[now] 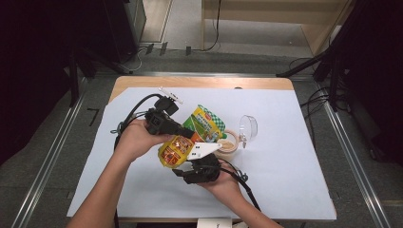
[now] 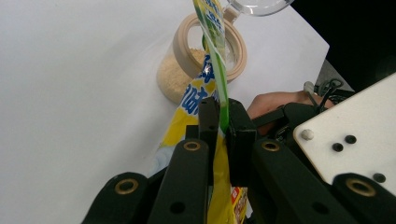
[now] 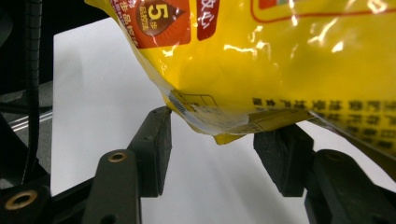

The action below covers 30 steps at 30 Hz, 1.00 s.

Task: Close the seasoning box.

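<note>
White paper covers our table [image 1: 285, 156]. Our left gripper [image 2: 219, 123] clamps the yellow foil pouch [image 1: 187, 137] over the half-filled beige-rimmed jar [image 1: 229, 142]; our right gripper [image 3: 212, 144] gapes beneath, pouring unfinished.

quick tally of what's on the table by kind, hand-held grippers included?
Snack bag: 1
Jar of pale crumbs, lid flipped open: 1
White sheet over the table: 1
Hand-held grippers: 2, left shut on the bag, right with jaws apart at the bag's lower corner
Total: 5
</note>
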Each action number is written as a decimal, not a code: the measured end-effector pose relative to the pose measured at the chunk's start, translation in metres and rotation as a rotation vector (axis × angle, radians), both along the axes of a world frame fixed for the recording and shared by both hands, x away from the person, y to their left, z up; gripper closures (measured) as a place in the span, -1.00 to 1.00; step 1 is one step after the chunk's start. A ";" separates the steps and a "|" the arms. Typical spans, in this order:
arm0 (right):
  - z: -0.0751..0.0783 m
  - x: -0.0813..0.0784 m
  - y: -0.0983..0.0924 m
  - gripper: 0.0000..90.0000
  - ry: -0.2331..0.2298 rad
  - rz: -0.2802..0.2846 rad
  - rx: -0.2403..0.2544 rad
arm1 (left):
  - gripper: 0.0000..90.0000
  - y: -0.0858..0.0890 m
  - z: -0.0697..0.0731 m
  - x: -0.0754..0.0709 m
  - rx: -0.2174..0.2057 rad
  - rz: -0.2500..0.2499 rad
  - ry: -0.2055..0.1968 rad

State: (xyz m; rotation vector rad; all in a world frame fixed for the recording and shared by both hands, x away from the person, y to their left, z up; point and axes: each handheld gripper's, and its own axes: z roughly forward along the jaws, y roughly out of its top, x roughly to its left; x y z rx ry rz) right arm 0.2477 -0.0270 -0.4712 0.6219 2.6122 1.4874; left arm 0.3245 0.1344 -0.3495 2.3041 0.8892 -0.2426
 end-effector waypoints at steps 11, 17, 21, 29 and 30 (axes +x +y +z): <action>-0.003 0.000 -0.001 0.05 -0.029 0.008 -0.030 | 0.93 -0.001 -0.007 0.003 -0.021 0.013 0.008; -0.004 0.000 -0.001 0.11 -0.033 0.003 -0.039 | 0.87 -0.006 -0.012 0.006 -0.050 0.012 0.000; -0.004 0.001 -0.001 0.11 -0.030 0.005 -0.032 | 0.85 -0.010 -0.013 0.008 -0.052 0.012 -0.016; -0.008 0.000 0.000 0.13 -0.028 0.006 -0.052 | 0.82 -0.020 -0.015 0.010 -0.066 -0.022 -0.078; -0.008 0.001 0.000 0.13 -0.025 0.005 -0.048 | 0.84 -0.019 -0.015 0.010 -0.067 -0.024 -0.079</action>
